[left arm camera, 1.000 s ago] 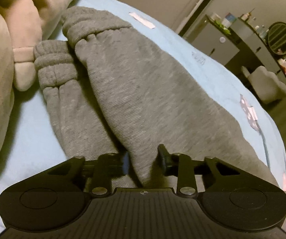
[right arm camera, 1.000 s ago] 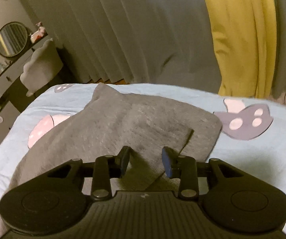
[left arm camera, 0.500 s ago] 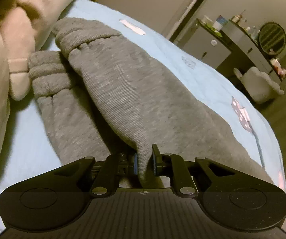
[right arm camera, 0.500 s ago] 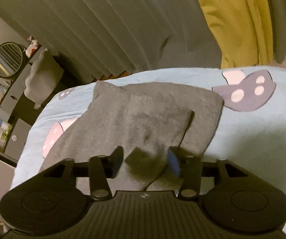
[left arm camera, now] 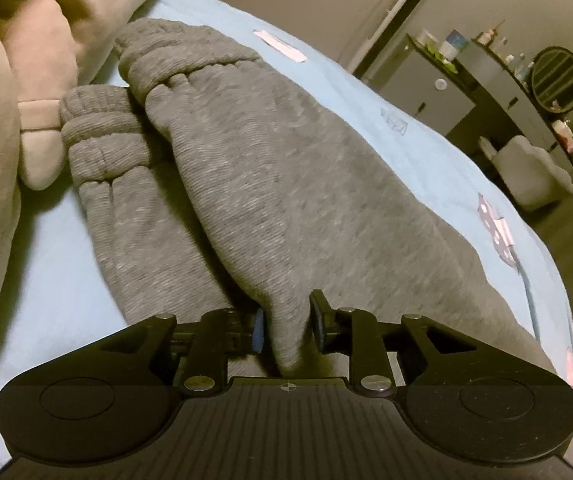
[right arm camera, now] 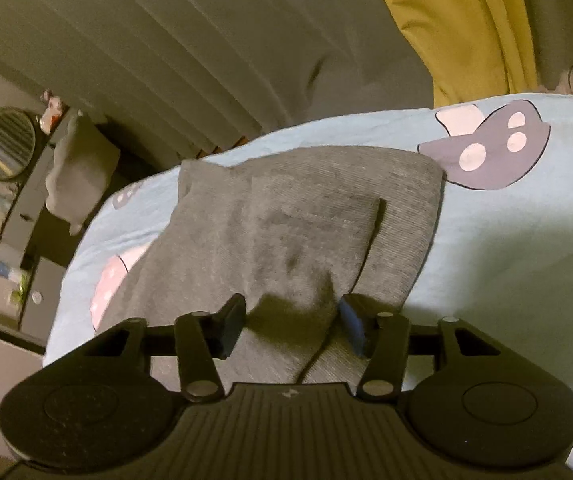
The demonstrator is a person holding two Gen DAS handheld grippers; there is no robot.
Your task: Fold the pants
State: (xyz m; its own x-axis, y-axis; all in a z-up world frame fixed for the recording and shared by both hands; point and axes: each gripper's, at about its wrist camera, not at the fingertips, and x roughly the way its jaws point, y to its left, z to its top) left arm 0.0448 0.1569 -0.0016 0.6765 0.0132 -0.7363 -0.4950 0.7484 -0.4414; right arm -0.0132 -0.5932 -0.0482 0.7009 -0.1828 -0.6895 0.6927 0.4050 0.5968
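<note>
Your left claw [left arm camera: 286,326] pinches a raised ridge of the grey pants [left arm camera: 270,184], which lie on the blue bed [left arm camera: 438,148] with both cuffs at the far left beside a beige pillow [left arm camera: 14,92]. Your right claw [right arm camera: 292,326] is spread, its fingers either side of a pants [right arm camera: 306,216] fold, not gripping it.

You are in a dim bedroom with warm, yellowish light.

Before you lies a bed in a light blue sheet [left arm camera: 438,148] printed with cartoon shapes. Beyond it you see a dark dresser [left arm camera: 486,80] crowded with bottles, a round mirror [left arm camera: 557,80] and a pale padded chair [left arm camera: 534,172]. On the other side, grey curtains [right arm camera: 190,44] hang beside a yellow curtain [right arm camera: 458,20].
</note>
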